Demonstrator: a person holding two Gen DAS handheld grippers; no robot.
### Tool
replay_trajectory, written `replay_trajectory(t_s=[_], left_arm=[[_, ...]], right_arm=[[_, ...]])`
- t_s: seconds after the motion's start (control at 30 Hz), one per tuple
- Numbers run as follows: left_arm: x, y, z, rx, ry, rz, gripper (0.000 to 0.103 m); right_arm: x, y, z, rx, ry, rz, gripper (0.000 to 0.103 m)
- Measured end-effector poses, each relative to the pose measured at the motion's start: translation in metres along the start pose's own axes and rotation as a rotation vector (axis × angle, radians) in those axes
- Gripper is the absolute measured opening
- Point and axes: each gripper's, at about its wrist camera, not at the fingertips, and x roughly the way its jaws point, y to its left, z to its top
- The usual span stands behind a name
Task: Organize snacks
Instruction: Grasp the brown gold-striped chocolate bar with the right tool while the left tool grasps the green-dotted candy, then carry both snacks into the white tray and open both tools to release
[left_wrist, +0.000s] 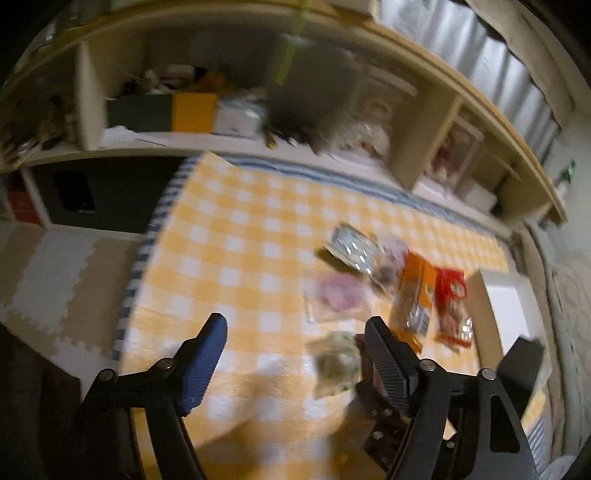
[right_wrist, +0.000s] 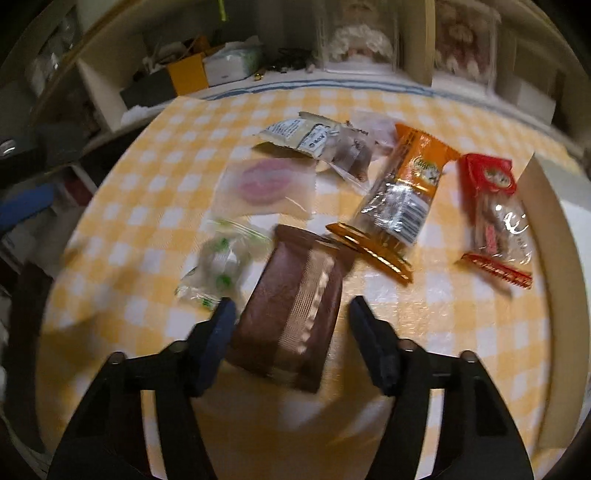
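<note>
Several snack packs lie on the yellow checked tablecloth (right_wrist: 140, 221). A brown packet (right_wrist: 295, 314) sits between the fingers of my right gripper (right_wrist: 291, 319); the jaws are open, the left finger is at the packet's edge and the right finger stands apart from it. Beside it lie a clear pack with green-and-white sweets (right_wrist: 218, 266), a pink round snack in a translucent wrapper (right_wrist: 262, 184), an orange pack (right_wrist: 406, 192) and a red pack (right_wrist: 495, 210). My left gripper (left_wrist: 295, 328) is open over bare cloth, its right finger next to the green-and-white pack (left_wrist: 338, 363).
A white printed pack (right_wrist: 295, 136) and a clear pack of brown pieces (right_wrist: 351, 155) lie farther back. A white box (right_wrist: 554, 206) stands at the table's right edge. A cluttered shelf unit (left_wrist: 240, 140) runs behind the table, and foam floor mats (left_wrist: 48, 280) lie to the left.
</note>
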Motion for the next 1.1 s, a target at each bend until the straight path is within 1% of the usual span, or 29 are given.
replay_trajectory(t_s=[0.03, 0.07, 0.17, 0.27, 0.4, 0.47, 0.53, 0.57, 0.63, 0.73, 0.9, 0.93, 0.97, 1.1], left_arm=[[0.007, -0.004, -0.001, 0.022, 0.008, 0.004, 0.074], [0.013, -0.008, -0.002, 0.036, 0.015, 0.004, 0.074], [0.040, -0.018, -0.005, 0.039, 0.064, 0.000, 0.074], [0.060, -0.025, -0.009, 0.013, 0.112, 0.028, 0.074], [0.084, -0.031, -0.012, -0.056, 0.169, 0.077, 0.065], [0.085, -0.039, -0.012, -0.039, 0.162, 0.107, 0.063], [0.089, -0.042, -0.009, -0.043, 0.173, 0.114, 0.053], [0.092, -0.045, -0.010, -0.050, 0.172, 0.118, 0.050], [0.092, -0.047, -0.011, -0.060, 0.180, 0.108, 0.028], [0.091, -0.044, -0.011, -0.090, 0.192, 0.067, 0.028], [0.068, -0.045, -0.010, -0.087, 0.156, 0.031, 0.027], [0.063, -0.046, -0.010, -0.082, 0.149, 0.027, 0.027], [0.056, -0.047, -0.011, -0.085, 0.138, 0.043, 0.027], [0.035, -0.054, -0.011, -0.074, 0.100, 0.025, 0.027]], right_arm=[[0.000, -0.003, -0.001, -0.006, -0.003, -0.001, 0.047], [-0.002, -0.006, -0.002, -0.011, -0.004, 0.002, 0.043], [-0.006, -0.017, -0.005, -0.015, 0.012, 0.027, 0.042], [-0.012, -0.030, -0.010, -0.005, 0.027, 0.033, 0.042], [-0.016, -0.043, -0.015, 0.008, 0.048, 0.036, 0.042], [-0.018, -0.049, -0.016, 0.014, 0.057, 0.039, 0.042], [-0.021, -0.055, -0.018, 0.017, 0.066, 0.044, 0.042], [-0.023, -0.059, -0.019, 0.019, 0.069, 0.049, 0.042], [-0.026, -0.063, -0.020, 0.023, 0.072, 0.055, 0.042], [-0.032, -0.071, -0.020, 0.031, 0.063, 0.058, 0.042], [-0.044, -0.081, -0.016, 0.050, 0.040, 0.064, 0.042], [-0.046, -0.082, -0.014, 0.051, 0.034, 0.065, 0.042], [-0.049, -0.083, -0.013, 0.052, 0.028, 0.066, 0.042], [-0.059, -0.086, -0.006, 0.058, 0.003, 0.072, 0.042]])
